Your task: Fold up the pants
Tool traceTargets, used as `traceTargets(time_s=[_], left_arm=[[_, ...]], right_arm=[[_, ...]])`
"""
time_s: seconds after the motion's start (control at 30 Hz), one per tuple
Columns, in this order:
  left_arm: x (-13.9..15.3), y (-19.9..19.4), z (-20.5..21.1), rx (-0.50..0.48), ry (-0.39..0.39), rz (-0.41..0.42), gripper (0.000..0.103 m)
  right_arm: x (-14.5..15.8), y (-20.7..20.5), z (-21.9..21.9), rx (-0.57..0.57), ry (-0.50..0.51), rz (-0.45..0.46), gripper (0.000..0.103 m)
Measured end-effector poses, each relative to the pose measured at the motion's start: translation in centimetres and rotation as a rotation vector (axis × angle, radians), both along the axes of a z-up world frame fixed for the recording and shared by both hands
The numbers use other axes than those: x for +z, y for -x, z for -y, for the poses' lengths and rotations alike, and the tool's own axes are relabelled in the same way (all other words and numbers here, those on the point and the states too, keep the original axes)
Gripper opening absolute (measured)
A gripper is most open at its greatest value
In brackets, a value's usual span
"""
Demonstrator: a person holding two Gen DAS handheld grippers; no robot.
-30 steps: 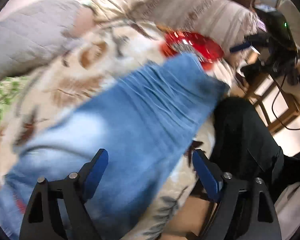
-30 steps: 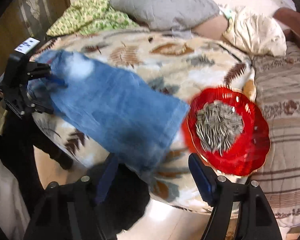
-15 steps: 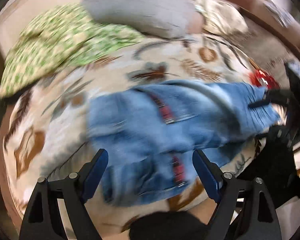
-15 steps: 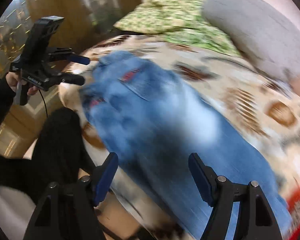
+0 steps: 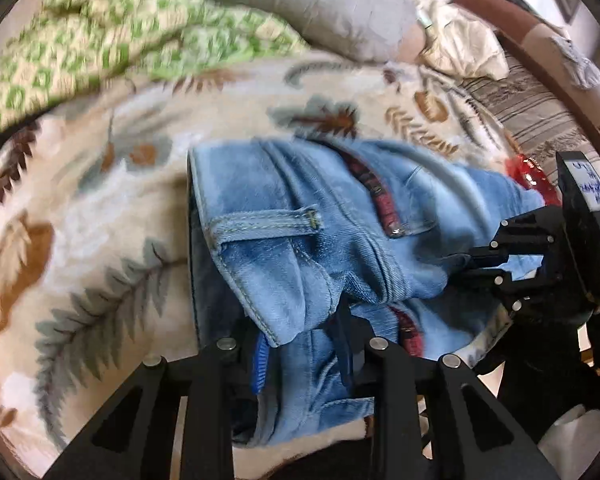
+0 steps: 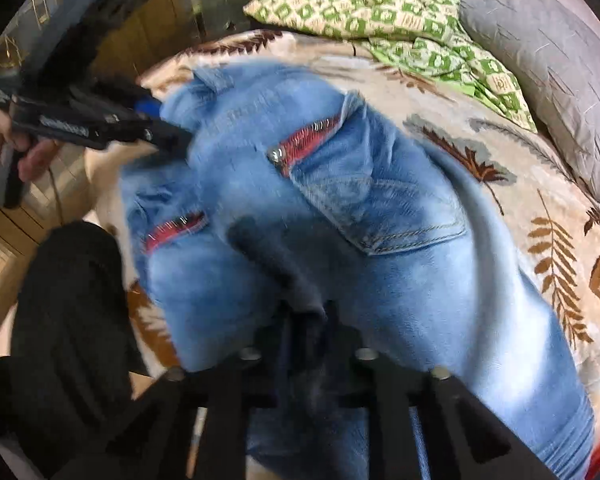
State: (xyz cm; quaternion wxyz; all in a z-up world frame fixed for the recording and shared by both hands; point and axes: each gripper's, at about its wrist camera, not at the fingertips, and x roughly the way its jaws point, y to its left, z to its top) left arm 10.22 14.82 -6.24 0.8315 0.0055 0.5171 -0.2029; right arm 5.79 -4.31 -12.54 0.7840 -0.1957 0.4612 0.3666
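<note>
Lying across a leaf-patterned blanket (image 5: 100, 216), the blue denim pants (image 5: 300, 240) occupy the middle of both wrist views, their waist end bunched toward the near edge of the bed. In the left wrist view, the left gripper (image 5: 302, 350) has just been closing, and its jaws now pinch a fold of denim at the waistband, with a belt loop and stitched hem lying just above the fingers. The right gripper (image 5: 466, 266) enters that view from the right, its jaws drawn together on the cloth at the other side of the waist; its jaws have likewise just been closing. In the right wrist view, fabric is gathered between the narrow jaws at the bottom centre, though blur hides the pad contact itself. A back pocket and two red-trimmed pocket openings face upward. The pant legs run away toward the lower right of that view. A bare hand (image 6: 8, 148) holds the left gripper's handle at the left edge. Behind the pants lie a green-and-cream checked cloth (image 6: 380, 8) and a grey pillow (image 6: 540, 60). A red dish (image 5: 534, 178) shows at the far end of the denim, partly hidden. A dark-clad leg (image 6: 68, 300) stands beside the bed.
</note>
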Motion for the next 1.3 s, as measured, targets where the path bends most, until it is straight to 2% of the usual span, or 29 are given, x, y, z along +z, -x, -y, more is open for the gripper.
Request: traceTargets(time_s=[0.1,0.17,0.23,0.3,0.37,0.4,0.43,0.47,0.5,0.53,0.57,0.6,0.63,0.73,0.8,0.87,1.0,1.1,1.3], left_arm=[[3.4,2.0,-0.5,-0.037,0.062,0.067,0.028],[4.5,3.3,-1.3,-0.049,0.098,0.073,0.028],[3.6,4.1,-1.6,-0.061,0.087,0.040,0.028],[0.5,4.2,-1.8,-0.050,0.033,-0.051,0.031],[-3.1,3.5,-2.2,0.004,-0.057,-0.140,0.049],[-4.8,3.1,-2.4,0.029,-0.097,-0.182,0.069],[-5.8,3.1,-2.4,0.029,-0.100,-0.176,0.075],[-5.7,3.3,-2.0,0.028,-0.142,-0.145,0.088],[-5.9,3.3,-1.7,0.043,-0.229,-0.143,0.101],[-6.1,3.2,-1.4,0.059,-0.316,-0.147,0.101],[-5.7,3.4,-1.2,0.047,-0.331,-0.133,0.101],[-4.7,3.8,-1.3,0.043,-0.309,-0.094,0.101],[-3.6,4.1,-1.4,0.055,-0.294,-0.057,0.101],[1.2,4.9,-2.0,0.117,-0.222,0.074,0.101],[3.6,4.8,-1.4,0.121,-0.196,0.125,0.101],[5.5,4.3,0.8,0.080,-0.174,0.168,0.101],[7.4,2.9,8.8,-0.111,-0.136,0.222,0.101],[7.1,0.9,16.2,-0.298,-0.116,0.236,0.101],[4.9,-2.1,31.8,-0.593,-0.048,0.177,0.101]], right_arm=[[3.1,1.1,1.5,0.035,-0.068,0.009,0.010],[4.6,2.1,2.1,0.061,-0.113,0.001,0.009],[4.8,3.2,1.9,0.083,-0.127,-0.008,0.009],[2.9,4.0,0.9,0.104,-0.093,-0.031,0.010],[0.3,4.1,-0.3,0.094,-0.045,-0.072,0.014],[-0.9,4.0,-0.8,0.080,-0.018,-0.090,0.017],[-2.1,3.8,-1.2,0.067,0.009,-0.101,0.019],[-2.7,3.6,-1.4,0.058,0.017,-0.099,0.019],[-2.6,3.7,-1.4,0.054,0.005,-0.090,0.019],[-2.3,3.6,-1.2,0.048,0.001,-0.095,0.027],[-2.1,3.7,-0.9,0.042,-0.001,-0.099,0.037],[-1.8,3.6,-0.5,0.034,-0.009,-0.101,0.068],[-1.5,3.7,-0.1,0.027,-0.019,-0.099,0.087],[0.1,4.0,2.2,-0.029,-0.065,-0.065,0.087],[1.3,4.2,4.2,-0.090,-0.106,-0.049,0.087],[2.3,4.2,6.6,-0.154,-0.149,-0.042,0.087],[4.0,4.4,12.7,-0.338,-0.195,-0.010,0.087],[4.3,4.7,19.7,-0.529,-0.208,-0.012,0.087],[4.0,7.1,31.9,-0.828,-0.193,-0.052,0.087]])
